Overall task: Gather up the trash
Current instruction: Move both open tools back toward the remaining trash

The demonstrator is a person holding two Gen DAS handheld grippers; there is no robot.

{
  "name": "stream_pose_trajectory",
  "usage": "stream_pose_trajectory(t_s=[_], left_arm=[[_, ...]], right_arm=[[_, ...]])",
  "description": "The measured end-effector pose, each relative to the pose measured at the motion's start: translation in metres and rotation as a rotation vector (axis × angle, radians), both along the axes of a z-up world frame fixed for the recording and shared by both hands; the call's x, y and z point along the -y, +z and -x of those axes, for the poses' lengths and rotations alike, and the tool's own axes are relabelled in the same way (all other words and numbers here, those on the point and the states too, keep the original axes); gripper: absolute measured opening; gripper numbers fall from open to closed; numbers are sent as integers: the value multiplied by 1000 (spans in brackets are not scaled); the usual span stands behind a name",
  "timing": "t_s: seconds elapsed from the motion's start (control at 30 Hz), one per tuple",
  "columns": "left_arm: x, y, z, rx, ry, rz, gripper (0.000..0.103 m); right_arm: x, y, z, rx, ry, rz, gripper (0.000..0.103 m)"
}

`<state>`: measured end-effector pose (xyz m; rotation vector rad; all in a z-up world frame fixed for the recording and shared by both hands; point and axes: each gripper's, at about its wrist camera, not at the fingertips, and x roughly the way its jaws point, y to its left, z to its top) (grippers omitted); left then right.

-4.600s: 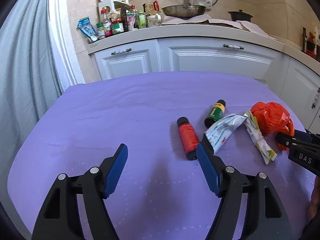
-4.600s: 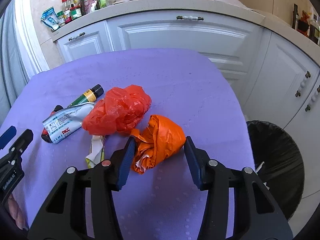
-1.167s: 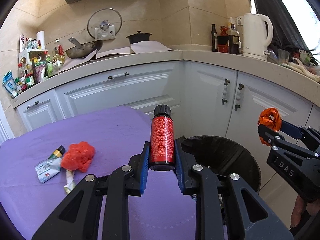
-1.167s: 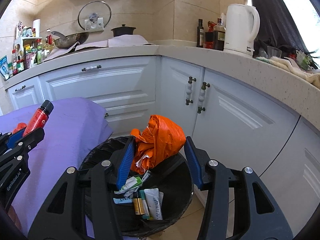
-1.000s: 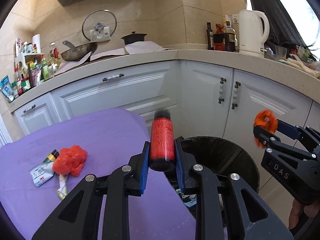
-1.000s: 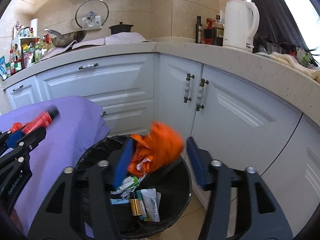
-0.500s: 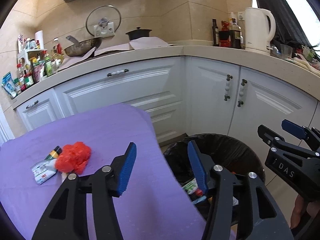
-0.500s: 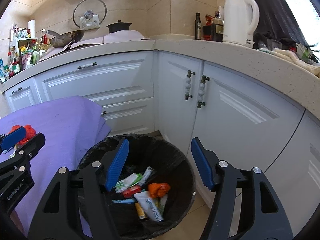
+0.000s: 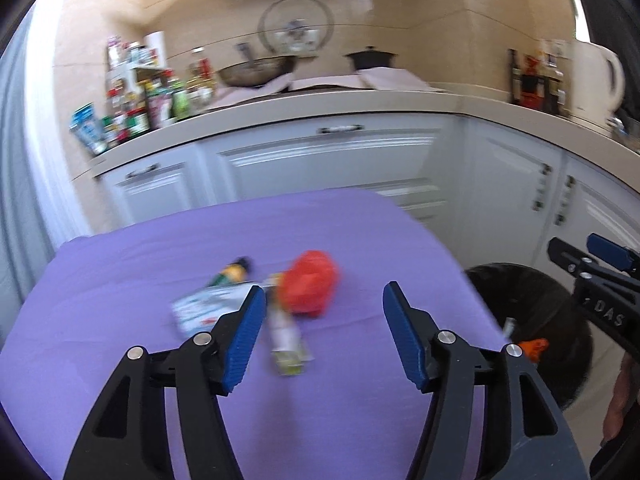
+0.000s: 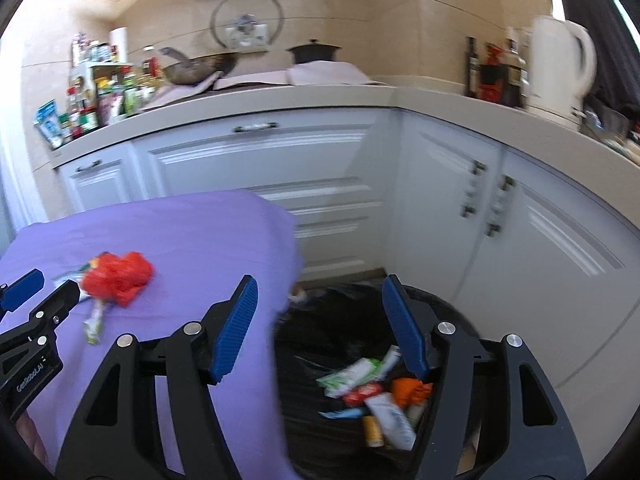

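On the purple-covered worktop [image 9: 120,280] the leftover trash lies in a small huddle: a white packet [image 9: 202,309] furthest left, a dark bottle with a yellow label [image 9: 232,272] just behind it, then a thin wrapper [image 9: 286,340] reaching toward the near edge, and a crumpled red bag [image 9: 310,286] touching the wrapper's far end. All of it is smeared by motion. The left hand-held gripper [image 9: 324,334] hangs above this side of the pile; its blue pads have just been spreading, stand apart, and nothing sits between them. To the right, past the worktop's edge, a black-lined bin [image 10: 352,312] stands on the floor by the white cabinets [image 10: 520,232], holding packets, a red bottle and an orange bag [image 10: 408,390]. The right hand-held gripper [image 10: 320,328] is over the bin's near rim, pads apart and empty.
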<state>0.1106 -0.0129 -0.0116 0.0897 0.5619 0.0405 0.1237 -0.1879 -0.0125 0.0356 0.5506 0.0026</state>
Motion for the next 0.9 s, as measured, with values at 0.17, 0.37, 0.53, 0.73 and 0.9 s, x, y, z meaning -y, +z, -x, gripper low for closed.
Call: stream_pose_trajectory(t_s=[0.17,0.37,0.53,0.73,0.9], left_arm=[[-47,2,2,8,115,-2,62],[-102,0,5,2,242,8,65],[-141,-2,9,-3,326,9,67],[-180,-8,15,-21,405,24,67],[-195,-12,14,-31,430,31,68]], right_arm=[[-41,8,-9,6,84,-2,63],[-92,14,-20,8,175,-6,69],[-130,12,-29,-8,236,11,69],[-165,0,-45,-54,274,41,69],[-179,-16,-62,-121,265,74,69]])
